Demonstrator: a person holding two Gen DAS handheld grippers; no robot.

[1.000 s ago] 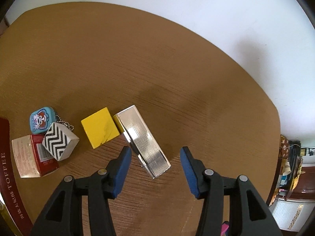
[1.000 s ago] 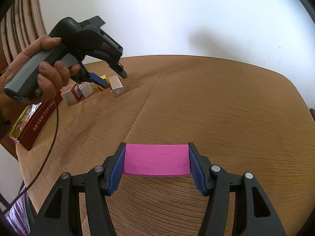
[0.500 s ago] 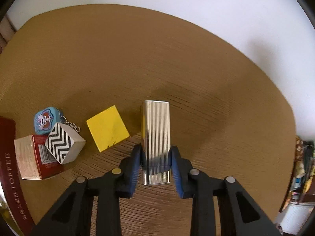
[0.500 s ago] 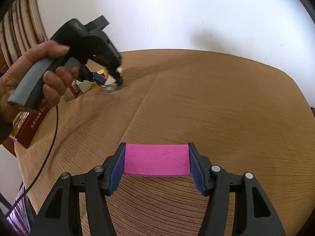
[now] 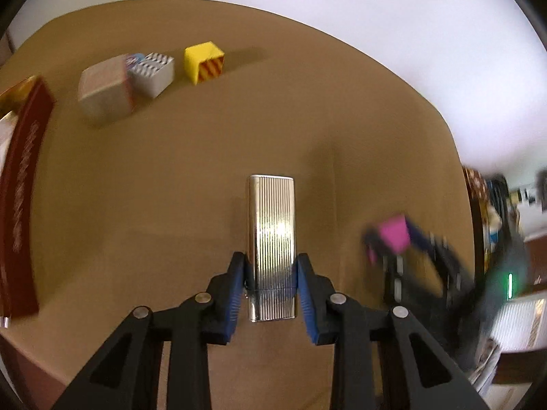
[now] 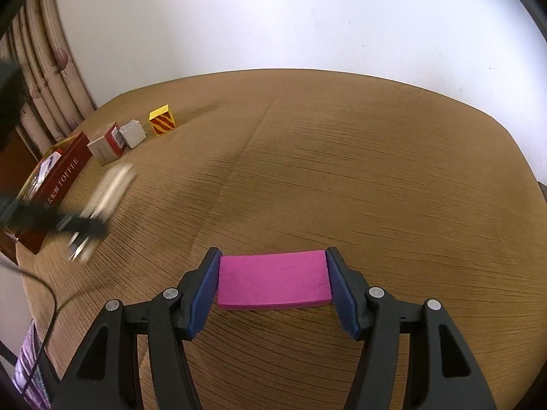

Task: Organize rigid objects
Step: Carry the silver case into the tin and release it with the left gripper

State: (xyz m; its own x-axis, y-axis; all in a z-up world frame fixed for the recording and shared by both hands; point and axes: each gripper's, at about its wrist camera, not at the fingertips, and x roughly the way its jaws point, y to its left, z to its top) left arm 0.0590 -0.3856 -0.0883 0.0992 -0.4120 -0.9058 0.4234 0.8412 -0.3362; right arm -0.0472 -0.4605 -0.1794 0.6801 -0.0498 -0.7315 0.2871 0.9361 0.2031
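Note:
My left gripper [image 5: 270, 266] is shut on a ribbed silver metal case [image 5: 270, 218], pads on its long sides near the lower end. The view is blurred by motion. In the right wrist view that case [image 6: 112, 188] shows as a pale smear above the table's left side. My right gripper [image 6: 273, 256] is shut on a flat pink block [image 6: 273, 280], held by its short ends low over the brown table [image 6: 376, 171]. From the left wrist view the pink block [image 5: 393, 235] is a blur at the right.
At the table's far left stand a yellow cube with red stripes [image 6: 162, 121], a zigzag-patterned cube [image 6: 133, 133] and a red and tan carton [image 6: 106, 143]. A long dark red toffee box [image 6: 58, 184] lies along the left edge. A curtain hangs behind.
The left gripper shut on the silver case beside the yellow cube, then carried it well away from the group towards the near side. The right gripper kept still with the pink block.

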